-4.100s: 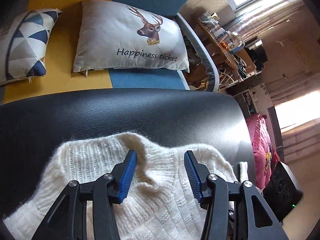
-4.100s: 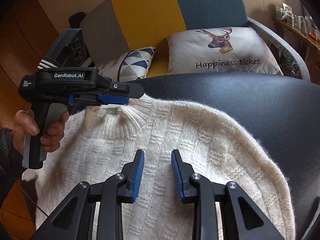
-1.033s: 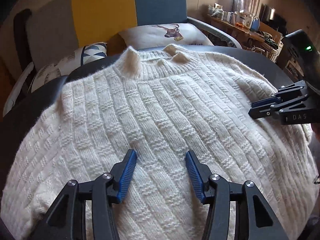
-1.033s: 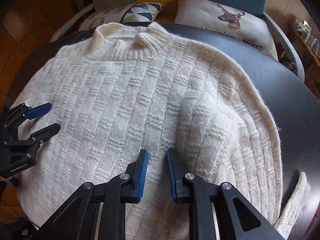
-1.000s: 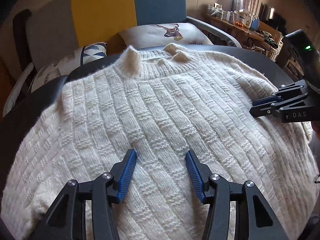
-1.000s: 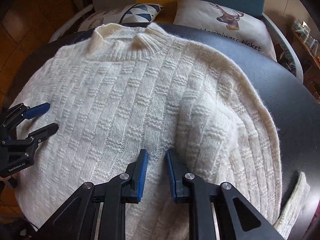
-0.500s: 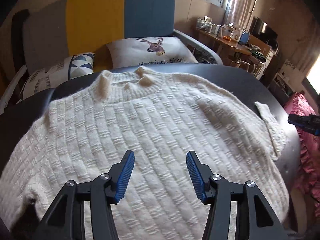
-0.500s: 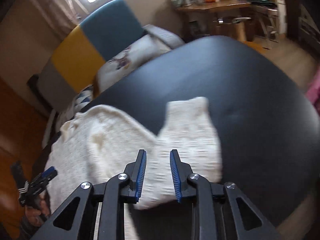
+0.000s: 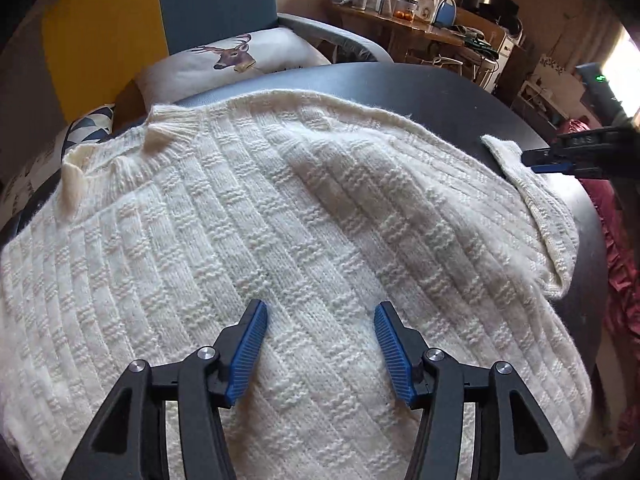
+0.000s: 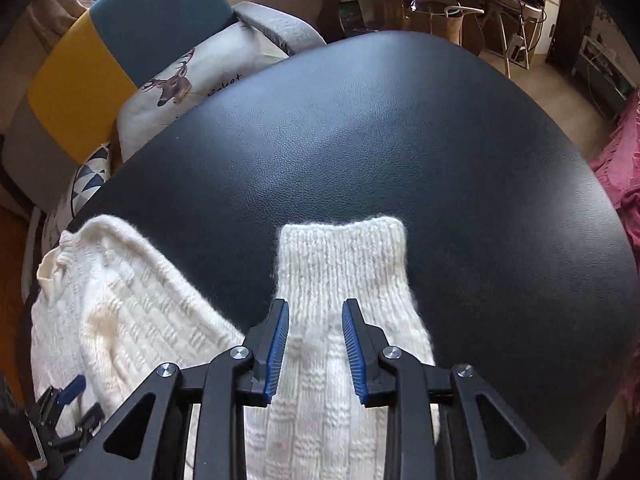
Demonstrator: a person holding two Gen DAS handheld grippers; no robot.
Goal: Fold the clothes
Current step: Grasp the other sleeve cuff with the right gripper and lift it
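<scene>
Item: white knit sweater [image 9: 304,216], laid front-up and spread flat across the black leather table [image 9: 440,92], collar [image 9: 120,148] toward the sofa. Condition: unfolded; no crease or fold visible in the body.

Far left: patterned cushion [image 9: 90,130] and yellow-and-blue sofa back [image 9: 160,20] beyond the table edge; deer cushion [image 9: 240,58] just behind the collar.

Left-centre: left gripper [image 9: 318,354], jaws wide apart, empty, hovering over the lower body of the sweater; whether the tips touch the knit cannot be told.

Right: the sweater's right sleeve [image 10: 344,320] lies outward on the bare table, ribbed cuff [image 10: 344,240] pointing away from the body, with a strip of dark tabletop between sleeve and shoulder.

Far right: right gripper [image 10: 316,346], jaws moderately apart, straddling the sleeve just behind the cuff. Nothing clamped; the pads [image 10: 278,348] stand either side of the knit without pinching it.

Progress, as judged: garment flattened and positioned, folding proper not begun. Outstanding: both sleeves to be brought in over the body, then the body folded. The right sleeve looks to be the step in hand.
</scene>
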